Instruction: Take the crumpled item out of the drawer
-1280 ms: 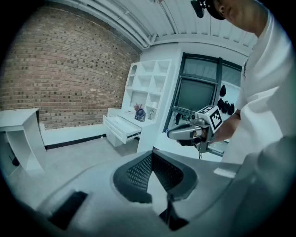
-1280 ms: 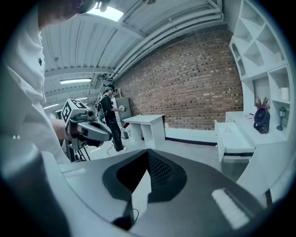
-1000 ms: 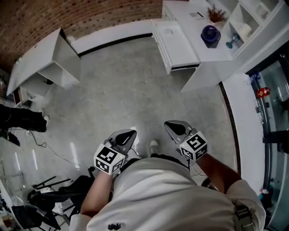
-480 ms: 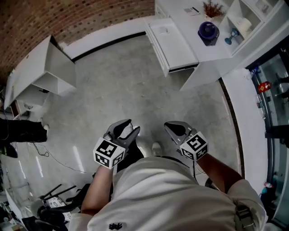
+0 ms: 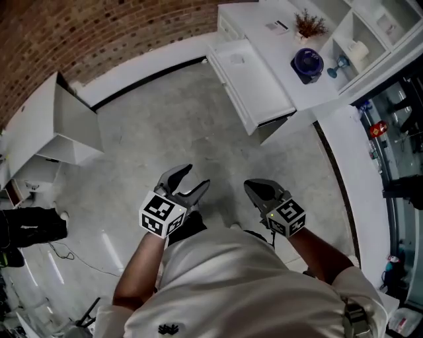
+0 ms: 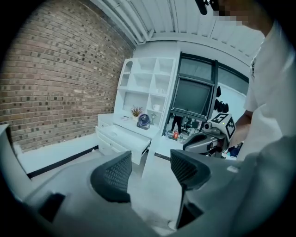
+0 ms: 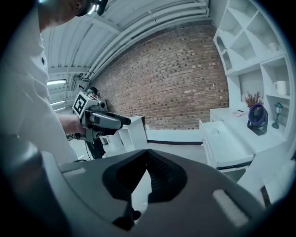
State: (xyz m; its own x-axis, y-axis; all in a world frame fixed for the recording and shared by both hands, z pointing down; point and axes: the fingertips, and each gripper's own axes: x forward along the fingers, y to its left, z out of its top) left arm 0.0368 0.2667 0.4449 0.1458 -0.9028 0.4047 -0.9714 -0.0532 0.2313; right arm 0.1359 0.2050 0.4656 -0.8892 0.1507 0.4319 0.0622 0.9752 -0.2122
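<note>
White crumpled wad [image 5: 236, 59] in the open white drawer [image 5: 254, 86] — likely light, soft; I'd pinch its middle. Left gripper [image 5: 193, 179] has just been spreading, empty; right gripper [image 5: 254, 188] closed on nothing.

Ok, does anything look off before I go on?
Only the drawer of the white cabinet: it stands pulled well out, with a small pale lump lying in it. Nothing looks spilled or broken; the fan and the plant on top stand upright.
</note>
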